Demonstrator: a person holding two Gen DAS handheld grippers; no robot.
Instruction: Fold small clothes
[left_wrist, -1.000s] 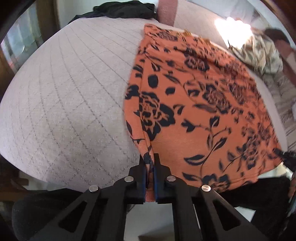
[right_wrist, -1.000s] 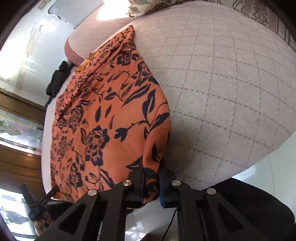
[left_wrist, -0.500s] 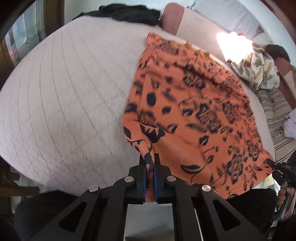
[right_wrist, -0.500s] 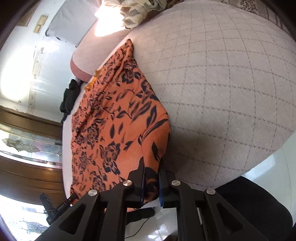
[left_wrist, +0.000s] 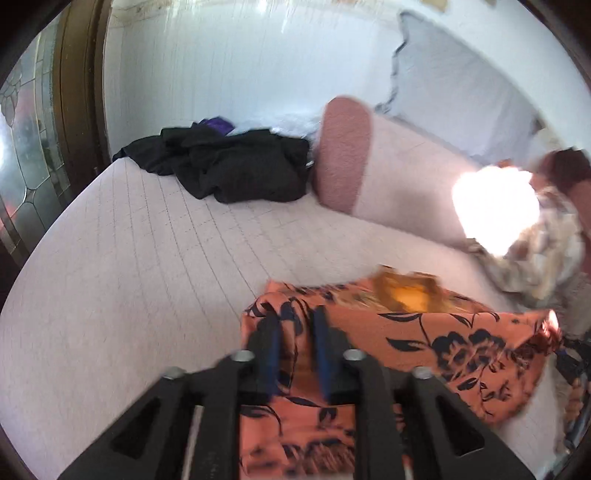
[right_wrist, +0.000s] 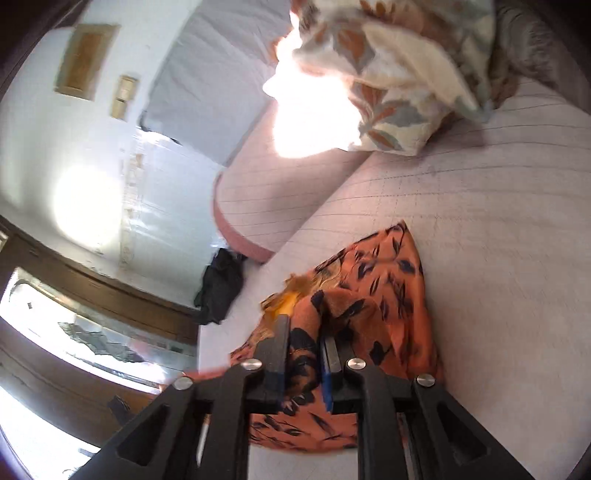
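Observation:
An orange garment with dark floral print (left_wrist: 424, 332) lies folded over on the pale quilted bed (left_wrist: 147, 258). It also shows in the right wrist view (right_wrist: 373, 295). My left gripper (left_wrist: 295, 332) holds one corner of the garment between its jaws, which stand a little apart around bunched cloth. My right gripper (right_wrist: 303, 332) holds the other corner the same way. Both held corners are carried over the far part of the garment, near its yellow inner neckline (left_wrist: 406, 295).
A heap of black clothes (left_wrist: 229, 166) lies at the bed's far left. A pink bolster (left_wrist: 343, 158) and a leaf-print pillow (right_wrist: 399, 74) lie at the head. Wooden glazed doors (left_wrist: 33, 147) stand left of the bed.
Both grippers have carried the near hem up and forward across the bed. The garment, spread flat before, is now doubled over itself. The jaws look slightly wider apart than before.

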